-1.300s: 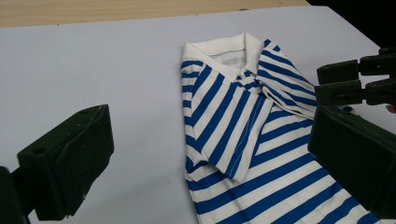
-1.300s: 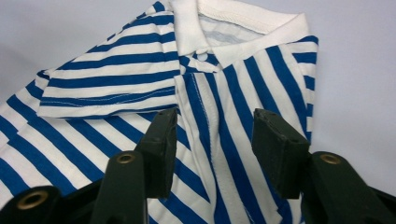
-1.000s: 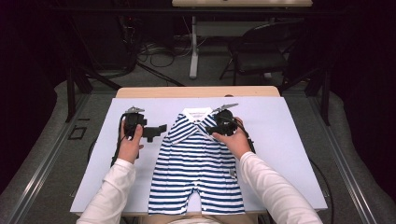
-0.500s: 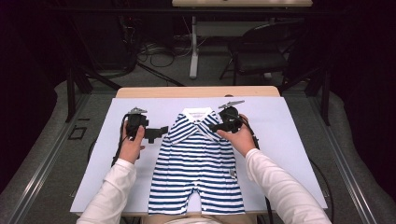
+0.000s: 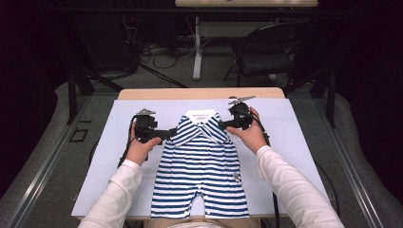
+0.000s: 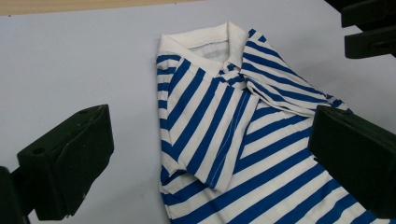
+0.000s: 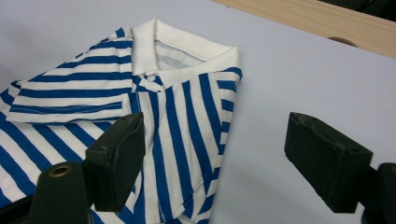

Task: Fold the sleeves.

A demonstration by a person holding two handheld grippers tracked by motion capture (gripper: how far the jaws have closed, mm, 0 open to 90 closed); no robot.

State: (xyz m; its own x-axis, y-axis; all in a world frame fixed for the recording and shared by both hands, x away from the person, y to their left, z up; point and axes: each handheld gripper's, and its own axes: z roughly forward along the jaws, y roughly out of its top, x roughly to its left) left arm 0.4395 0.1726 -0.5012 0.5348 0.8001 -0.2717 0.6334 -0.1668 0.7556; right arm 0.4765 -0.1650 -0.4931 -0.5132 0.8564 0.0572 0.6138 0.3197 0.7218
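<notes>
Left gripper [image 5: 167, 133] and right gripper [image 5: 223, 124] both spread, flanking striped shirt [image 5: 202, 166] shoulders, sleeves folded in.

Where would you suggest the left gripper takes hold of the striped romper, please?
Probably the folded-in sleeve's outer edge, approached from the left side: there the striped romper forms a layered fold the open left gripper could pinch off the table cover.
</notes>
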